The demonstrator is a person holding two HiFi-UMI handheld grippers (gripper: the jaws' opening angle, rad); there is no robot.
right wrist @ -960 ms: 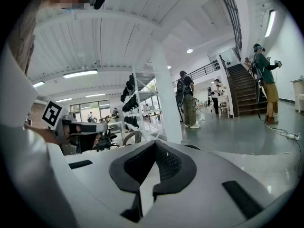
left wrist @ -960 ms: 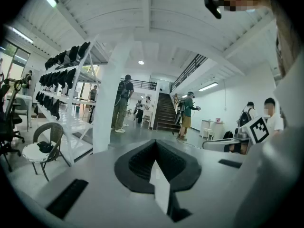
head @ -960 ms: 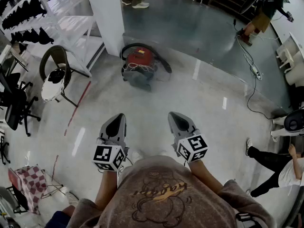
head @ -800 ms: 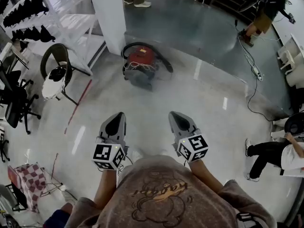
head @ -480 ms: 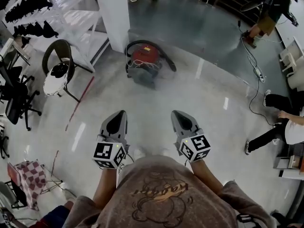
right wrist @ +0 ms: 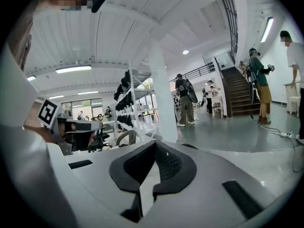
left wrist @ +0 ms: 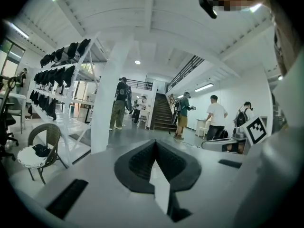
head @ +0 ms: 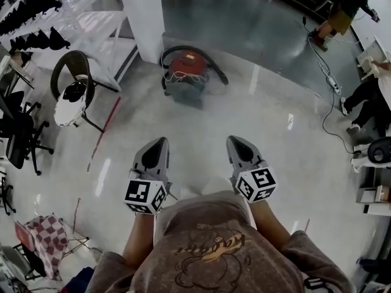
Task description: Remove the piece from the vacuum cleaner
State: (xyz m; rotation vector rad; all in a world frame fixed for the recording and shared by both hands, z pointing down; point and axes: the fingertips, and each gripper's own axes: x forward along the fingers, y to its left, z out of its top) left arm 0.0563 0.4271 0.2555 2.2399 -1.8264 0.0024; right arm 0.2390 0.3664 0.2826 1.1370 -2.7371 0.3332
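A red and grey vacuum cleaner (head: pixel 188 73) stands on the floor ahead, beside a white pillar (head: pixel 144 17), with a black hose curled round it. Which piece of it the task means I cannot tell from here. My left gripper (head: pixel 157 148) and right gripper (head: pixel 238 144) are held side by side close to my chest, far short of the vacuum cleaner. Both are shut with nothing between their jaws. In the left gripper view the left gripper (left wrist: pixel 155 144) points level across the hall, as does the right gripper (right wrist: pixel 154 144) in the right gripper view; the vacuum cleaner is hidden in both.
A wicker chair (head: pixel 73 90) and white shelving (head: pixel 73 23) stand at the left, office chairs (head: pixel 18 133) further left. A power cable (head: pixel 324 84) runs along the right. People stand at the right edge (head: pixel 366 99) and far back (head: pixel 342 11). Stairs (left wrist: pixel 161 115) rise ahead.
I have stepped a little toward the vacuum cleaner, and both grippers have shifted slightly with me. A person at the right has walked from the lower right up along the edge.
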